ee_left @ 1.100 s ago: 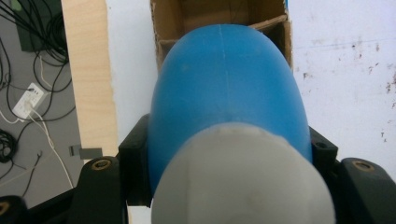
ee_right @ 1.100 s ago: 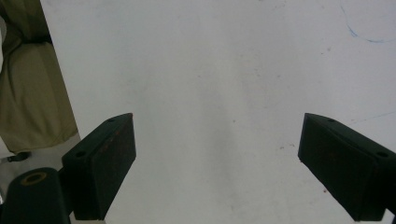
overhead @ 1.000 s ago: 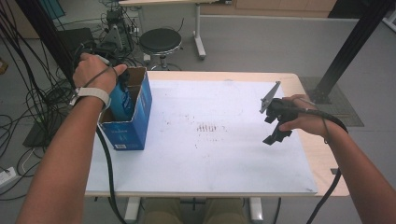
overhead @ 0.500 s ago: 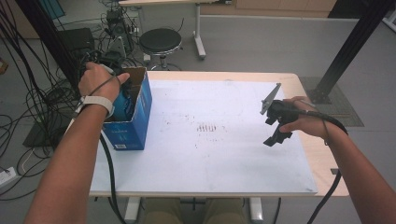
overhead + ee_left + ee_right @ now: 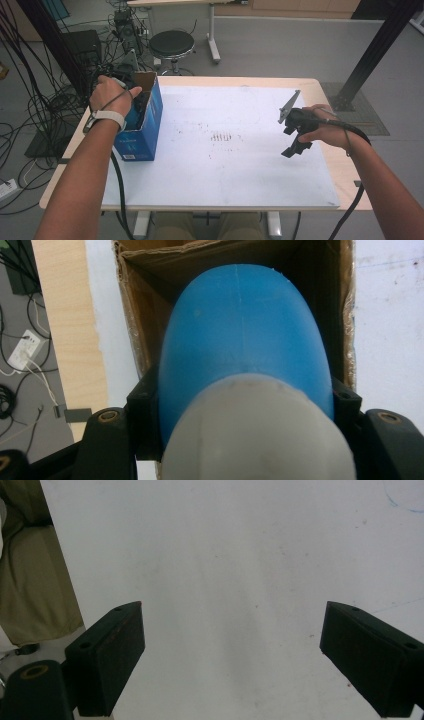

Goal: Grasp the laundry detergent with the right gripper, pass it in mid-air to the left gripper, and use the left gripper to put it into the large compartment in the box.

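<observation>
Inside cardboard box (image 5: 135, 315) — blue-and-white object (image 5: 245, 340), gripper-clamped.

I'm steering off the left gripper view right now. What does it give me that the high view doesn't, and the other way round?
Left gripper view: the blue and white object clamped between the left gripper jaws, its blue end pointing down into the open cardboard box, brown walls visible inside.

High view: the right gripper held over the white table cover, jaws open and empty, plus the box's blue outside, both forearms, the stool and floor cables.

Both: the box at the table's left edge, the white cover and the wooden table edge.
</observation>
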`<state>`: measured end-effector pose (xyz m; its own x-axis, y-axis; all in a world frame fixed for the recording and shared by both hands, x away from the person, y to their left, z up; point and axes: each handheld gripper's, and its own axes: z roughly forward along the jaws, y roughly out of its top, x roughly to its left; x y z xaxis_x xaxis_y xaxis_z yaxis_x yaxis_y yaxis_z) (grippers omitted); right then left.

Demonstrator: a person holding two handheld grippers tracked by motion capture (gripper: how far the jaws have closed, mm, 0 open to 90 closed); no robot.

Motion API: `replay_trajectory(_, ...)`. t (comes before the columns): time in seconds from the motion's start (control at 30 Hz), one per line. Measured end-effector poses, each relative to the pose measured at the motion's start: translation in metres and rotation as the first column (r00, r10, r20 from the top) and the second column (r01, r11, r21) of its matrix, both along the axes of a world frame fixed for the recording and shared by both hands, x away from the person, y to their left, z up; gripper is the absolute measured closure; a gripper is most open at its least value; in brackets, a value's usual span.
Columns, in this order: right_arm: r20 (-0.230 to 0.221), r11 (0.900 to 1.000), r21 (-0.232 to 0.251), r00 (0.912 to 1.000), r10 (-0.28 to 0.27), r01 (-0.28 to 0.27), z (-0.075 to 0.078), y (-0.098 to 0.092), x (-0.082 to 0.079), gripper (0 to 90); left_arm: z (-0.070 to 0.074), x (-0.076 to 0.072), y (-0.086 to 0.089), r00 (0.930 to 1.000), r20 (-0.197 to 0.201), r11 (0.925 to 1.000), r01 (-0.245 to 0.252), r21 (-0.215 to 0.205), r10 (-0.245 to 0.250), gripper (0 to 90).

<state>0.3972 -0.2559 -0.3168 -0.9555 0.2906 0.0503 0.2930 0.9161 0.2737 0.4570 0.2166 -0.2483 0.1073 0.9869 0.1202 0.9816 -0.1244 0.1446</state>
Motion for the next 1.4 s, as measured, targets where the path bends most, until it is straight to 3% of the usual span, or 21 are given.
replay_trajectory(0.67, -0.006, 1.0, 0.003, 0.9998, -0.019, 0.019, -0.003, -0.005, -0.004, 10.6, -0.031, -0.001, 0.003, 0.9988, -0.049, 0.9999, 0.007, -0.01, -0.007, 37.4)
replay_trajectory(1.4, -0.008, 1.0, 0.005, 0.9998, -0.018, 0.018, -0.005, -0.005, -0.005, 10.6, -0.031, -0.002, 0.007, 0.9988, -0.047, 0.9998, 0.01, -0.02, -0.011, 37.3)
